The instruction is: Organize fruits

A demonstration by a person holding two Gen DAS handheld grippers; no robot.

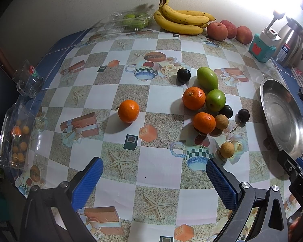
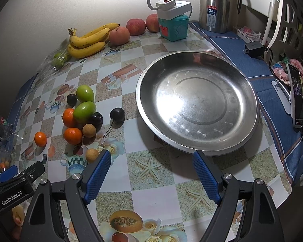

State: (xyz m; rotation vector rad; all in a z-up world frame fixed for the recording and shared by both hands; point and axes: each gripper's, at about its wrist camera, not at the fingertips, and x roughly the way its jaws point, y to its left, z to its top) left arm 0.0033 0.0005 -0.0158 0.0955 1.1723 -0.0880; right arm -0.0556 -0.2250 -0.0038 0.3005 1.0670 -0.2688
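A loose pile of small fruit lies mid-table: oranges (image 1: 194, 98), two green fruits (image 1: 207, 78), dark cherries (image 1: 243, 114) and brown longans (image 1: 227, 149). One orange (image 1: 128, 111) sits apart to the left. The pile also shows in the right wrist view (image 2: 84, 112). A wide steel bowl (image 2: 198, 102) stands empty to the pile's right; it shows in the left wrist view (image 1: 282, 117). My left gripper (image 1: 153, 173) is open and empty, near the table's front. My right gripper (image 2: 151, 167) is open and empty, just before the bowl's near rim.
Bananas (image 1: 181, 21), peaches (image 1: 228, 30) and a clear box of green fruit (image 1: 129, 21) line the back wall. A teal box with a lamp (image 2: 172, 27) and a steel flask (image 2: 217, 6) stand at the back right. Clear containers (image 1: 14, 137) sit at the left edge.
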